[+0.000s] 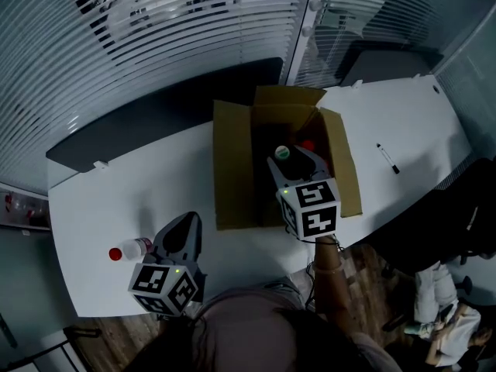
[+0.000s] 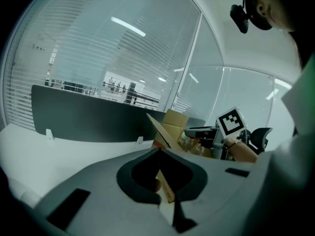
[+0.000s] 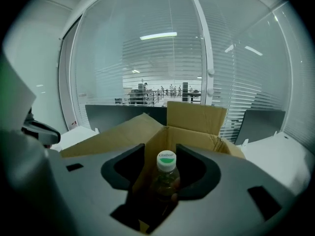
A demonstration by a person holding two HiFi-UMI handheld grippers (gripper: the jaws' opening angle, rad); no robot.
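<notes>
Container: one open cardboard box [image 1: 232,169] stands at the centre of the head view on the white desk [image 1: 403,122], all four flaps folded outward. Inside it, near the far right corner, a red-topped item [image 1: 308,144] shows; the rest of the interior is in shadow and cannot be made out.

Held item: a green-capped bottle [image 3: 166,173] with a clear body and dark contents. Its long axis is vertical, with the cap up. It sits in the box opening, right of the centre line, against the far wall in the right gripper view.

Right tool [image 1: 298,160]: its jaws are closed on the bottle's shoulder, one jaw on each side and the cap standing just above them. The tool points toward the top of the frame and slopes down into the box. The marker cube is at the near end, and the forearm [image 1: 329,270] runs from it to the lower edge.

Left tool [image 1: 184,222]: lower left of the head view, over the desk and well apart from the box. Its jaw tips meet with nothing between them.

A red-capped bottle [image 1: 133,249] lies on its side just left of that tool, cap toward the left edge of the frame.

A marker [image 1: 387,159] lies on the desk at the right of the frame
</notes>
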